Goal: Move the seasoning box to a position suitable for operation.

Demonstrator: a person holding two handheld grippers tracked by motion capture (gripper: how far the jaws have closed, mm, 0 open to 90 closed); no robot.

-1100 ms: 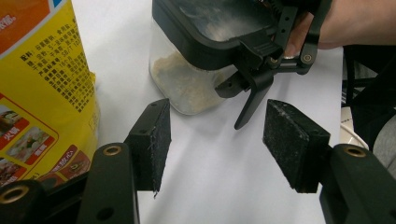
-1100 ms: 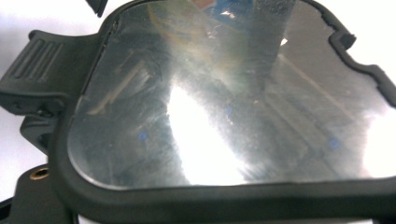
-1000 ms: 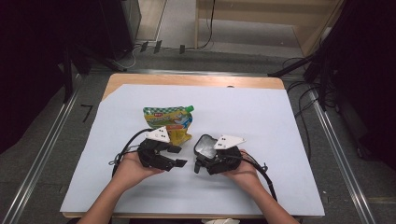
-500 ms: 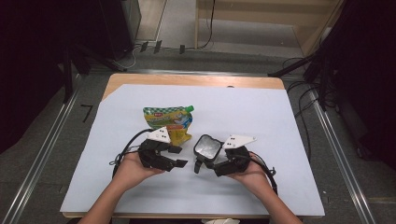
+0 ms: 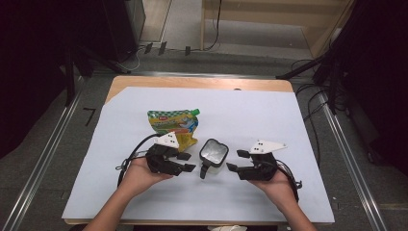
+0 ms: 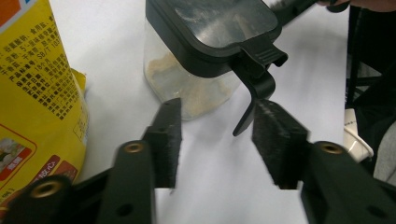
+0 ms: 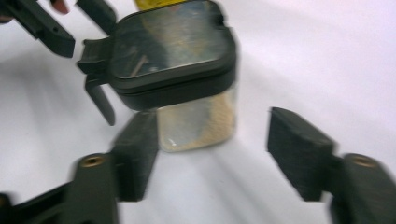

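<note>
A small clear jar (image 5: pixel 213 153) with a black clip lid stands on the white sheet (image 5: pixel 240 110); pale crumbs line its inside (image 6: pixel 187 88). My left gripper (image 5: pixel 186 162) lies just left of the jar, open; its jaws have just been closing with nothing between them (image 6: pixel 219 121). My right gripper (image 5: pixel 236 160) sits apart to the jar's right, open; its jaws have also just been closing on nothing, and the jar (image 7: pixel 182 70) stands beyond its tips (image 7: pixel 215 135). A yellow and green spouted pouch (image 5: pixel 173 124) lies flat behind the left gripper, its side in the left gripper view (image 6: pixel 32 93).
The white sheet covers a wooden table (image 5: pixel 192 83), whose bare edge shows at the back. Metal rails (image 5: pixel 43 159) and cables run on the floor on both sides. The sheet's right half and front have free room.
My right gripper has drawn back to the right, away from the jar, and its jaws have narrowed. The left gripper's jaws have narrowed too. The jar now stands free between the two grippers.
</note>
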